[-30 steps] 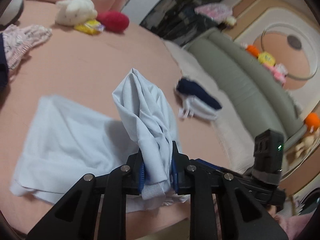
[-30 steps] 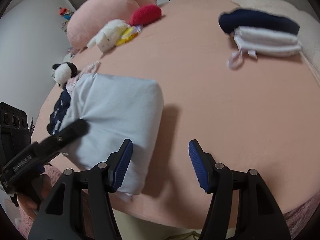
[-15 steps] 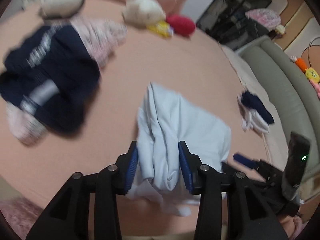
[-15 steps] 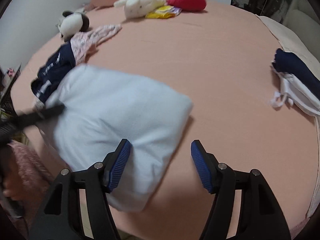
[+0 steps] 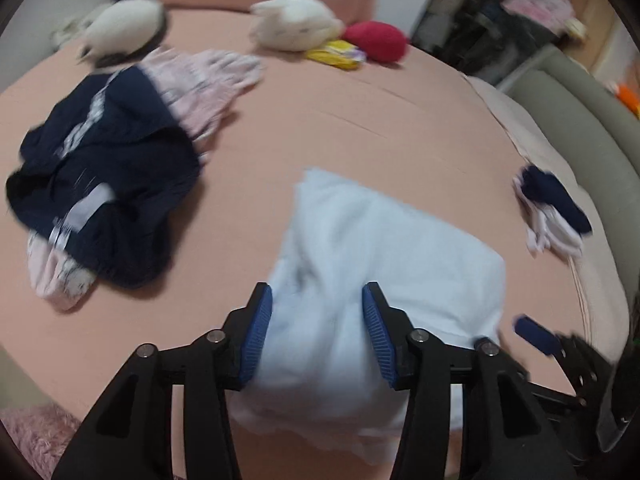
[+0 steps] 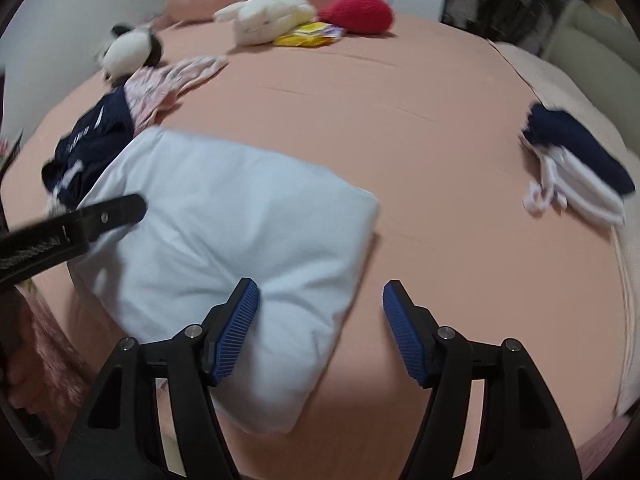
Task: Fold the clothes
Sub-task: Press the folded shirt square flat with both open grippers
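Observation:
A light blue garment (image 5: pixel 384 256) lies folded on the pink bed (image 5: pixel 320 120); it also shows in the right wrist view (image 6: pixel 224 240). My left gripper (image 5: pixel 318 332) is open, its blue pads on either side of the garment's near edge. My right gripper (image 6: pixel 320 332) is open and empty above the garment's right corner. A finger of the left gripper (image 6: pixel 80 220) reaches over the garment in the right wrist view.
A heap of navy and pink clothes (image 5: pixel 104 168) lies at the left. A folded navy and white stack (image 5: pixel 556 212) sits at the right, also in the right wrist view (image 6: pixel 576 176). Plush toys (image 5: pixel 296 24) and a red cushion (image 5: pixel 376 40) lie by the pink pillow.
My left gripper has opened and let go of the light blue garment, which now lies flat and folded. Both views have swung toward the head of the bed.

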Tool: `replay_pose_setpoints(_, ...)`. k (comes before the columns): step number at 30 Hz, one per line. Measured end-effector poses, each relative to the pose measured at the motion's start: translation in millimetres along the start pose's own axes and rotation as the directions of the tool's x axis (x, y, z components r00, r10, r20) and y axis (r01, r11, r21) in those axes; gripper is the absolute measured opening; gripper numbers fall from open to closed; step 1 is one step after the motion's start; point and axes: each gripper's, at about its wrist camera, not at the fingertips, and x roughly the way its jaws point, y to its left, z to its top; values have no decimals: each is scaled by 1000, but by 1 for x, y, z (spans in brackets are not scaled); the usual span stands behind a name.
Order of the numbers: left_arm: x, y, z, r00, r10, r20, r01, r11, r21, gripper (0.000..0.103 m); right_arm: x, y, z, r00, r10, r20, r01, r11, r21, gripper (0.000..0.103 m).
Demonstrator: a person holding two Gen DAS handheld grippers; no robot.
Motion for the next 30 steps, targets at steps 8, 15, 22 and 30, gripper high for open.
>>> replay_pose_setpoints(8, -36, -12, -4, 981, -60, 185, 51, 997, 55, 54, -40, -22, -1, 982, 7, 189, -16, 999, 45, 68)
replay_pose_setpoints(15, -6, -31, -21, 998, -62, 28, 58, 990, 132, 54, -1, 9, -5, 1000, -12, 27, 13, 998, -56, 67)
replay_pose_setpoints(22, -3, 5, -21, 999, 43, 19, -44, 998, 48, 64, -12, -23, -6, 990, -139, 18, 139, 990, -1, 69)
replay_pose_setpoints(30, -4, 1, -17, 997, -71, 17, 70, 997, 44, 63, -24, -28, -3, 991, 128, 46, -131, 989, 73, 69)
